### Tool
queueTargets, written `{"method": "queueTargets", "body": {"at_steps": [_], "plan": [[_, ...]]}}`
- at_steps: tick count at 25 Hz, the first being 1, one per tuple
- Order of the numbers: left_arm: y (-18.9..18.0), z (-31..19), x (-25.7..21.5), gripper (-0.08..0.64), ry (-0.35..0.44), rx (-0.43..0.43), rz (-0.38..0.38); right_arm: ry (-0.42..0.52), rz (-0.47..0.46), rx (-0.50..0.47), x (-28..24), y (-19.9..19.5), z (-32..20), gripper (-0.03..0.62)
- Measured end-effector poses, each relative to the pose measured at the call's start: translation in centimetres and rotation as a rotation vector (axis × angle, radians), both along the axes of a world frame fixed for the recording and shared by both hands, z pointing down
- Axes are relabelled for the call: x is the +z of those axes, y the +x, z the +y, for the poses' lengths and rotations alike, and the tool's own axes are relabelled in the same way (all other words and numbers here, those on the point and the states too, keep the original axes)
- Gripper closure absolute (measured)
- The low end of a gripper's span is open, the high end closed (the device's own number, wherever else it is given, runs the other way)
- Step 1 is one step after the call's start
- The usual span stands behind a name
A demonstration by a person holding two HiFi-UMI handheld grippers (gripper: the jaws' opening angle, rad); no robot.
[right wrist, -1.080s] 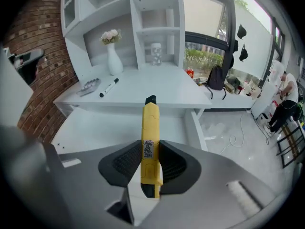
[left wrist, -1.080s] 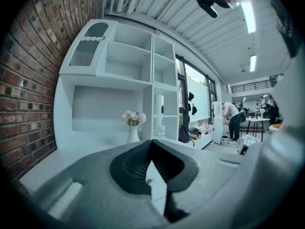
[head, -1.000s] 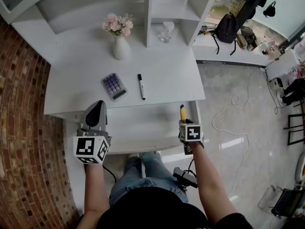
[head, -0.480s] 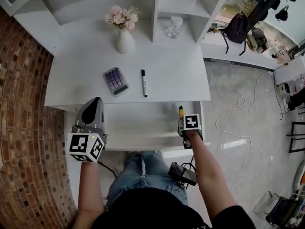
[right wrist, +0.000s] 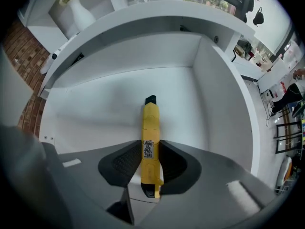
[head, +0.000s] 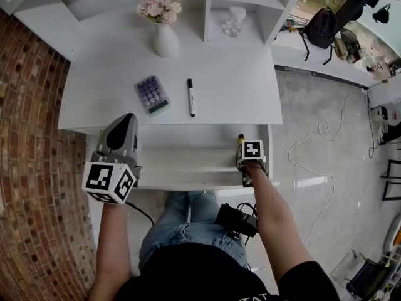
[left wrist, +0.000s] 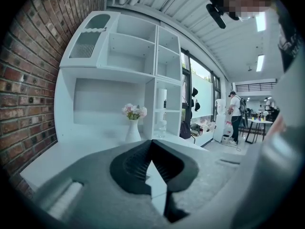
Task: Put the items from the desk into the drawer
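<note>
So the yellow utility knife (right wrist: 151, 142) is clamped between the jaws of the right gripper (right wrist: 150, 152). It's squeezed from both sides around its middle, with the black tip sticking out past the jaws. The gripper is pointed pretty much straight down into the open drawer (right wrist: 109, 94), over at the drawer's right end, close to the right wall. Whether the knife tip is touching the drawer floor can't really be made out. Nothing else is seen lying on the white floor of the drawer.

The left gripper (left wrist: 151, 141) is closed at the tips with nothing caught in it. From the head view it's held out over the left front corner of the drawer, well apart from the other gripper, and aimed roughly level toward the table (head: 232, 86).

Two things are left on the table. A calculator (head: 152, 95) with purple keys and a black-and-white marker (head: 190, 97) are laid near each other but not touching, just behind the front edge. Further back, a white vase (head: 165, 41) with pink flowers is stood upright by the shelf unit, and a clear glass (head: 233, 22) is tucked into a shelf compartment to its right. A brick wall (head: 31, 137) is seen along the left side.
</note>
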State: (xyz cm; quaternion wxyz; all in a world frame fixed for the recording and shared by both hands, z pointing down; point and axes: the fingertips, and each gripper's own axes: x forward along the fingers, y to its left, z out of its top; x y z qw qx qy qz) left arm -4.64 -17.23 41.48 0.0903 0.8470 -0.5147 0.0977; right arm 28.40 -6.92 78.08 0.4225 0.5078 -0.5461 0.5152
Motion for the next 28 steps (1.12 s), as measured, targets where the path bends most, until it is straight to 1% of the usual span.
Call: {"method": "queueTargets", "body": {"at_steps": [5,8,11,12,13,14,15,16,17,21,25,28], "plan": [[0.0,0.3,0.3,0.561,-0.008,0.003,-0.019,0.033,0.036,-0.032,0.4,0.8,-0.5,0.466],[-0.2,0.5,0.4,0.561,-0.013,-0.003,-0.018,0.032,0.047,-0.04,0.4,0.8,-0.4,0.465],[-0.2,0.7,0.3,0.561,-0.012,-0.002,-0.018,0.029,0.036,-0.031,0.3,0.5,-0.4,0.45],[-0.3,0.7,0.2,0.561,-0.011,-0.003,-0.018,0.032,0.007,-0.032,0.2,0.0,-0.4,0.421],[-0.3,0.7,0.1,0.561,-0.009,-0.005,-0.017,0.031,-0.033,-0.031,0.2,-0.7,-0.4,0.359],[-0.3,0.6,0.0,0.561,-0.006,-0.007,-0.017,0.025,-0.074,-0.025,0.0,-1.5,-0.4,0.28],[-0.3,0.6,-0.1,0.561,-0.004,-0.006,-0.017,0.016,-0.101,-0.016,-0.2,-2.1,-0.3,0.18],[-0.3,0.6,-0.2,0.561,-0.001,-0.005,-0.016,0.011,-0.109,-0.007,-0.5,-2.3,-0.2,0.134],[-0.3,0.5,-0.3,0.561,0.003,-0.002,-0.014,0.012,-0.105,0.002,-0.9,-2.4,-0.2,0.12],[-0.1,0.6,-0.9,0.561,0.021,0.016,-0.004,0.027,-0.075,0.036,-2.3,-1.8,-0.2,0.114],[-0.3,0.5,-1.7,0.561,0.041,0.023,0.012,0.085,-0.076,0.02,-3.3,-1.5,-0.9,0.115],[-0.7,0.5,-2.2,0.561,0.061,0.028,0.009,0.084,-0.078,0.032,-5.1,-1.8,-0.4,0.115]]}}
